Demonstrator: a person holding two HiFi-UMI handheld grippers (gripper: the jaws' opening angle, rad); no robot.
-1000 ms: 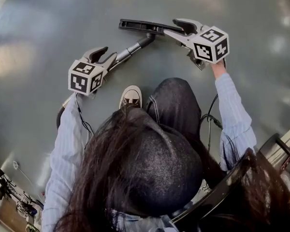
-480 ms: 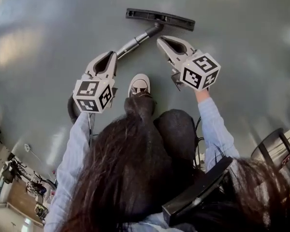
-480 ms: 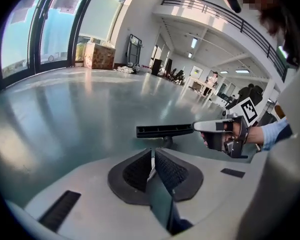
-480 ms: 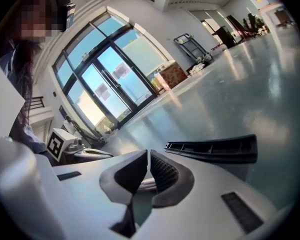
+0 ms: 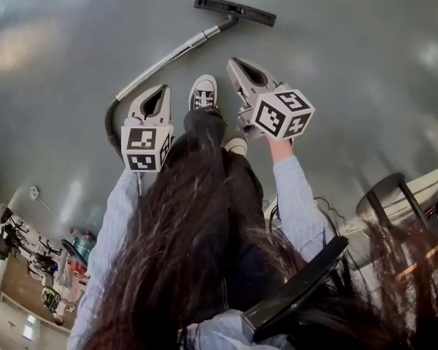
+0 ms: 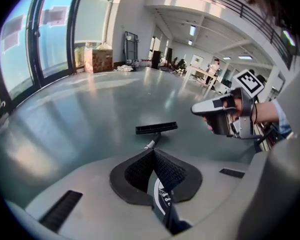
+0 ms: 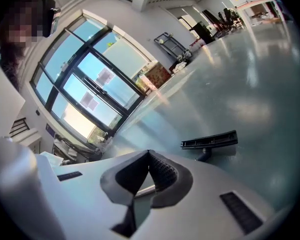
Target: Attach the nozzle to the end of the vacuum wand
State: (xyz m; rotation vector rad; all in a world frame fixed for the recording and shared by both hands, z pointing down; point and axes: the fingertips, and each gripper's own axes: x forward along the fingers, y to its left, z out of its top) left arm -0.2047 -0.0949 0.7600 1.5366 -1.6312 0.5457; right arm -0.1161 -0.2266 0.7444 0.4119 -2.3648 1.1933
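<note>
Head view: the nozzle [image 5: 235,9] sits on the end of the vacuum wand [image 5: 171,52], which lies on the floor [image 5: 336,86] well beyond both grippers. The left gripper [image 5: 160,88] and right gripper [image 5: 233,63] flank a shoe [image 5: 203,93].

Left gripper view: the jaws are pressed together and empty, with the nozzle [image 6: 156,128] straight ahead.

Right gripper view: the jaws are closed on nothing, with the nozzle [image 7: 210,141] ahead and to the right.

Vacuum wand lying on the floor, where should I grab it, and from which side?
Probably the bare metal tube of the vacuum wand, about midway, coming straight down from above with the grip set across it. It lies flat on the floor and is slim and straight there, while the nozzle end is wide and the hose end curves away.
</note>
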